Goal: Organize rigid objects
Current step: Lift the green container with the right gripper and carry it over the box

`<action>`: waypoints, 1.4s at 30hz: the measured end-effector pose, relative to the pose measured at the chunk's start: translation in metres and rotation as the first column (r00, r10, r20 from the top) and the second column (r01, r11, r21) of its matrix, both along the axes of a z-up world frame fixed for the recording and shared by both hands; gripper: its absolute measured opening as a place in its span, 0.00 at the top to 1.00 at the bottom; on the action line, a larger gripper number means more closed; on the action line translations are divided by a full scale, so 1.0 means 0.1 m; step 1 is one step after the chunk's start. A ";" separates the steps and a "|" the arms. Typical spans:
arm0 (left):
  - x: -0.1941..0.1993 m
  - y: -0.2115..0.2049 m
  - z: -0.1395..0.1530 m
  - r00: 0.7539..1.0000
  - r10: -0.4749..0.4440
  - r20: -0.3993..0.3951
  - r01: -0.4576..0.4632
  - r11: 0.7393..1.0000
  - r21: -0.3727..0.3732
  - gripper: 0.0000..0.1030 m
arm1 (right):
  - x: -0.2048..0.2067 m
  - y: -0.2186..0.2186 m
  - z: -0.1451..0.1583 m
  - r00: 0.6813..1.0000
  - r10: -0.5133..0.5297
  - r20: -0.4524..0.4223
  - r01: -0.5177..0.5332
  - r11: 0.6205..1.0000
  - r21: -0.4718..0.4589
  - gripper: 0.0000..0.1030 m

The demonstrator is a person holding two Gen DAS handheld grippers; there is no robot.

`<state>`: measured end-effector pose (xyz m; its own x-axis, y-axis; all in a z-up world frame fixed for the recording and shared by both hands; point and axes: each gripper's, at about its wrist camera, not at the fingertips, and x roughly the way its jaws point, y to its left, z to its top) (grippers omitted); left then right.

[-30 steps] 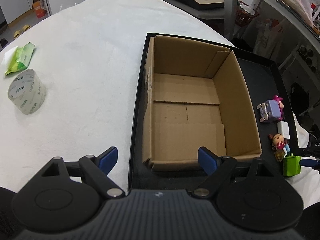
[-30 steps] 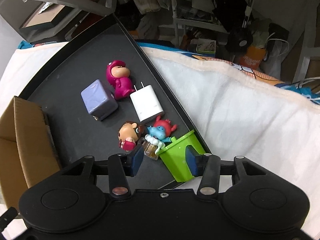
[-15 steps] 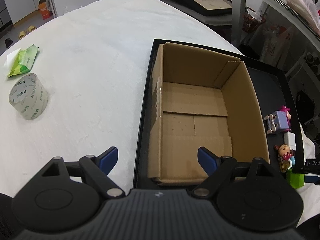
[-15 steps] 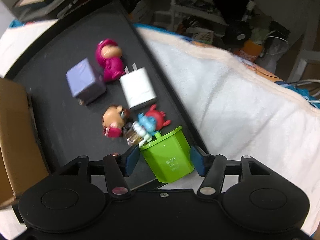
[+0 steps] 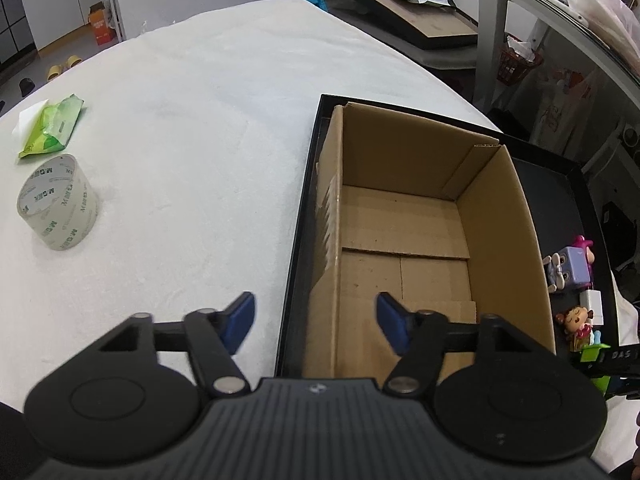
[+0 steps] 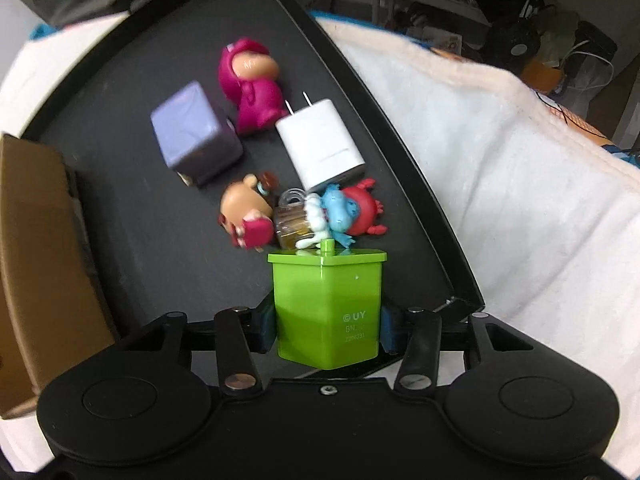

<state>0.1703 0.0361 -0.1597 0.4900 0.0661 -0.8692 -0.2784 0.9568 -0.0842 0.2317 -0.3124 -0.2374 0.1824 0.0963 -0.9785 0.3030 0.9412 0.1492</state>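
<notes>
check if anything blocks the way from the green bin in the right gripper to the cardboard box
Nothing visible does. The right gripper is shut on the green bin. The cardboard box sits to its left on the black tray, open-topped and empty, with bare tray between them. The toys lie farther ahead.

box in tray, toys right

A cluttered storeroom or workroom, more home-like than lab-like, is showing around a bench that is wearing a white fleecy cloth. White cabinets and slippers are sitting on the floor at the far left, while metal shelving, bags and tangled cables are crowding the right side.
</notes>
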 end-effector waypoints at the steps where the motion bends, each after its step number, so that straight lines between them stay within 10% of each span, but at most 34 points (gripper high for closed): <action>1: 0.00 0.00 -0.01 1.000 0.002 -0.001 -0.002 1.000 0.000 0.52 | 0.00 -0.01 0.02 1.000 -0.002 0.011 0.002 1.000 0.002 0.55; 9: 0.01 -0.02 -0.02 1.000 -0.001 0.003 0.001 1.000 -0.023 0.90 | -0.03 0.05 0.27 0.990 0.014 0.138 -0.021 0.998 0.054 0.55; 19: 0.00 -0.07 0.01 0.999 -0.037 0.004 0.037 0.999 0.016 0.92 | 0.01 0.26 0.62 0.939 0.059 0.340 -0.110 0.985 0.132 0.55; 42: 0.07 -0.06 0.10 0.999 -0.041 -0.014 0.041 0.999 0.023 0.92 | 0.32 0.91 1.06 0.849 0.217 0.482 -0.277 0.959 0.055 0.55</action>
<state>0.1773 0.0299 -0.1500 0.4813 0.0662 -0.8741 -0.2401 0.9690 -0.0588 0.2640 -0.2218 -0.1312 0.5691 0.3086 -0.7622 -0.0708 0.9419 0.3285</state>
